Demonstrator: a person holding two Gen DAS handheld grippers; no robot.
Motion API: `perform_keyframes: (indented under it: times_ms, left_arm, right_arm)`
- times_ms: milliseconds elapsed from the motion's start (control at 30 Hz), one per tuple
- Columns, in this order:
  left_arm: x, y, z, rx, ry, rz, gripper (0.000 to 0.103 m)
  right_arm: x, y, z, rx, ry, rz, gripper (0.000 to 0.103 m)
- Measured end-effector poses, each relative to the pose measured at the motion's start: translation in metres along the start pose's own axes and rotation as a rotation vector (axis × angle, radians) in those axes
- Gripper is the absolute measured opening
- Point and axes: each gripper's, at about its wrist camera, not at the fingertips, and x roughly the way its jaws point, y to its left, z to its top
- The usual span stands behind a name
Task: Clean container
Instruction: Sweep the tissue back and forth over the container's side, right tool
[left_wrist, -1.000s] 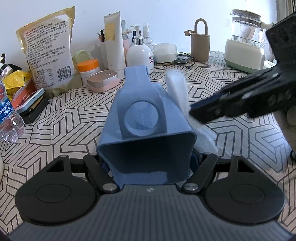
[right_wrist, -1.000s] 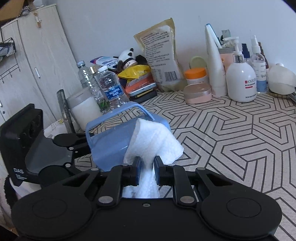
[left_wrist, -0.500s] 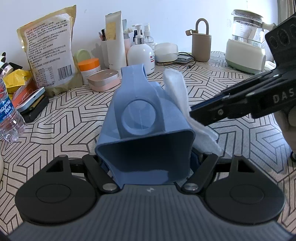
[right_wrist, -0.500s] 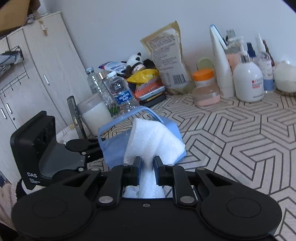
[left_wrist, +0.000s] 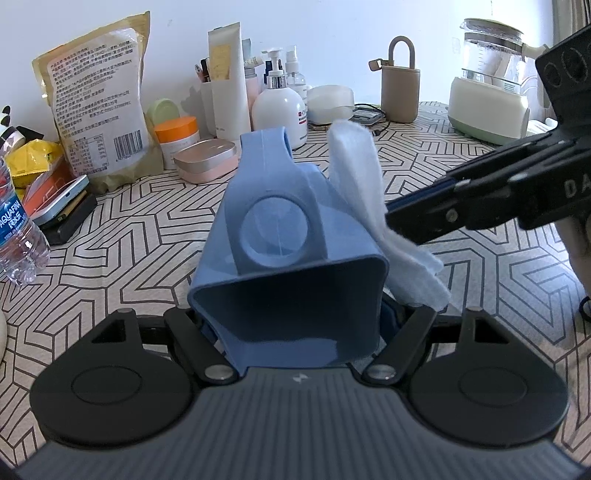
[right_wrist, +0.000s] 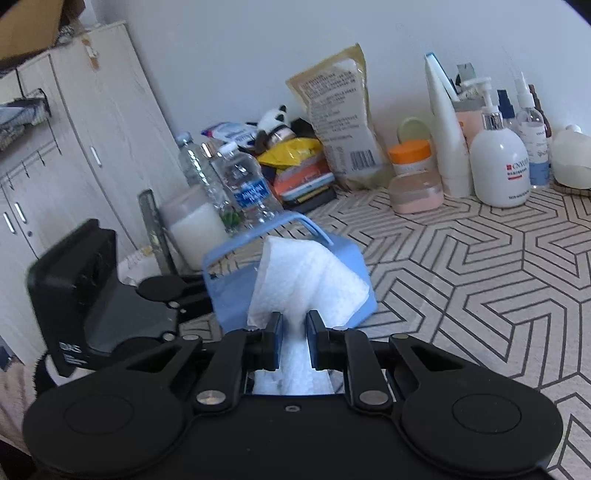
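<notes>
My left gripper is shut on a blue plastic container with a carry handle, holding it above the table, its base toward the camera. My right gripper is shut on a folded white tissue and presses it against the container's right side wall. In the left wrist view the tissue lies along the container's right side, with the right gripper's fingers coming in from the right. The left gripper also shows in the right wrist view, at the left.
The patterned tablecloth carries a brown food bag, an orange-lidded jar, a pink case, lotion bottles, a beige pouch, a kettle and water bottles. A white cupboard stands at the left.
The right gripper with the tissue has slid a little along the container's right side. The container has lifted and tilted slightly in the left gripper.
</notes>
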Motion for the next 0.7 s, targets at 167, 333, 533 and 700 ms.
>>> perform_keyframes:
  times_ms: [167,333,533,700]
  left_arm:
    - [0.0,0.0,-0.001,-0.003,0.0,-0.002,0.077]
    - [-0.001,0.001,-0.002,-0.007,-0.001,-0.001,0.077]
    - [-0.001,0.001,-0.003,-0.01,0.001,0.007,0.079]
    - [-0.001,0.002,-0.002,-0.007,0.0,0.008,0.079]
  right_arm:
    - [-0.004,0.003,0.001,-0.006,-0.019,0.046,0.019]
    - [-0.001,0.0,0.001,0.002,-0.013,0.038,0.02]
    - [0.009,-0.004,-0.004,0.02,0.03,0.007,0.02]
    - [0.013,-0.004,-0.006,0.018,0.049,-0.028,0.02]
